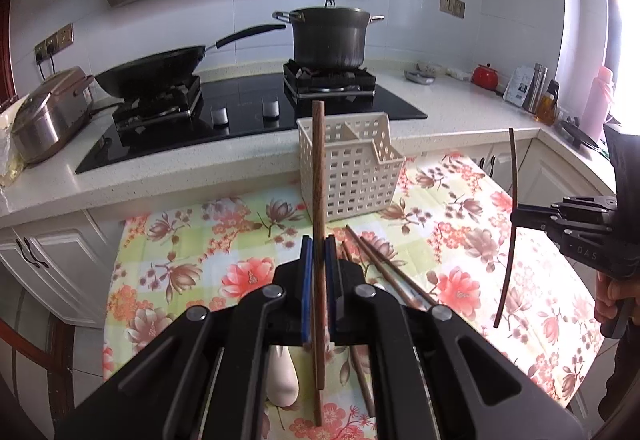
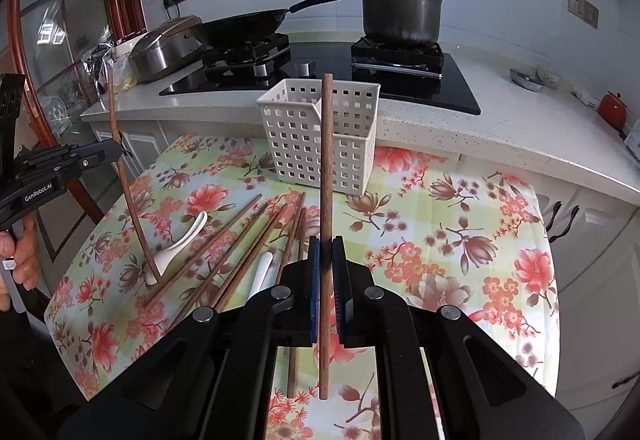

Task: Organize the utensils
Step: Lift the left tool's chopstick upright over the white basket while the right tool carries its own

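Observation:
My left gripper (image 1: pixel 319 242) is shut on a brown wooden chopstick (image 1: pixel 319 175) that stands almost upright above the flowered tablecloth (image 1: pixel 192 240). My right gripper (image 2: pixel 326 244) is shut on a second chopstick (image 2: pixel 327 159), also upright. Each gripper shows in the other's view: the right gripper (image 1: pixel 518 215) at the right edge, the left gripper (image 2: pixel 114 151) at the left edge. The white perforated basket (image 1: pixel 352 163) stands ahead at the table's far edge. Several more chopsticks (image 2: pixel 236 244) and two white spoons (image 2: pixel 180 240) lie on the cloth below.
Behind the table runs a white counter (image 1: pixel 460 107) with a black hob (image 1: pixel 248 123), a wok (image 1: pixel 156 71), a lidded pot (image 1: pixel 328 35) and a rice cooker (image 1: pixel 48 111). A red pot (image 1: pixel 486 76) and bottles (image 1: pixel 544 95) stand at the counter's right. A person's hand (image 2: pixel 22 252) holds the left gripper.

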`<state>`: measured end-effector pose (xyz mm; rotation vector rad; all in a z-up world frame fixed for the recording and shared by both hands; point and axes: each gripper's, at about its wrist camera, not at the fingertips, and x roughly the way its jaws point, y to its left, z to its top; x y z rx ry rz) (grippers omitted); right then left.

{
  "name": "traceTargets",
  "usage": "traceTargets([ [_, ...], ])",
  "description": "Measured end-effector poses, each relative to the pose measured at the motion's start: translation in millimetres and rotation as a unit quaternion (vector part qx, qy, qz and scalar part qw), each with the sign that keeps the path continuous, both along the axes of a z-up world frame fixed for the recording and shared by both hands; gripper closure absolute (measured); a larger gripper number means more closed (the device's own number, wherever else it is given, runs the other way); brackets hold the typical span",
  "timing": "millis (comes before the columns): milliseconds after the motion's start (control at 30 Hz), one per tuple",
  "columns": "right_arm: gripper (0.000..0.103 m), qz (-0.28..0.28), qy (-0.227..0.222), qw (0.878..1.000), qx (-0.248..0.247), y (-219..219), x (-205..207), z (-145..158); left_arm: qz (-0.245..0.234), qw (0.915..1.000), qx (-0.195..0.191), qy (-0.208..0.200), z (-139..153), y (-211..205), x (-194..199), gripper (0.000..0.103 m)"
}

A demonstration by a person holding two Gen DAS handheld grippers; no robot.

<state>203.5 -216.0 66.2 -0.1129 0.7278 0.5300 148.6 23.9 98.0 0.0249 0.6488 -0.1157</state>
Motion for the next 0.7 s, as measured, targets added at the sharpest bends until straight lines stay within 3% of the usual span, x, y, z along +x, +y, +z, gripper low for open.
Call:
traceTargets([
  [167, 0.094, -0.001, -0.019, 1.0, 0.011, -2.3, 4.4, 30.5, -0.011, 0.9995, -0.004, -0.028, 34.0, -7.3, 5.7, 0.097],
  [300, 0.094, -0.016, -0.061, 0.998, 0.02, 2.4, 22.3, 70.5, -0.015, 0.998, -0.007, -0.061, 67.3, -13.9, 22.2, 0.097],
  [533, 0.094, -0.033, -0.123, 0.99, 0.052, 24.6, 77.5, 129.4, -0.022, 0.9936, -0.006, -0.11, 122.9, -30.4, 79.4, 0.097],
  [700, 0.094, -0.038, -0.146, 0.986, 0.071, 39.9, 126.0, 146.1, -0.017, 0.991, -0.012, -0.132, 140.9, -32.7, 129.7, 0.097],
])
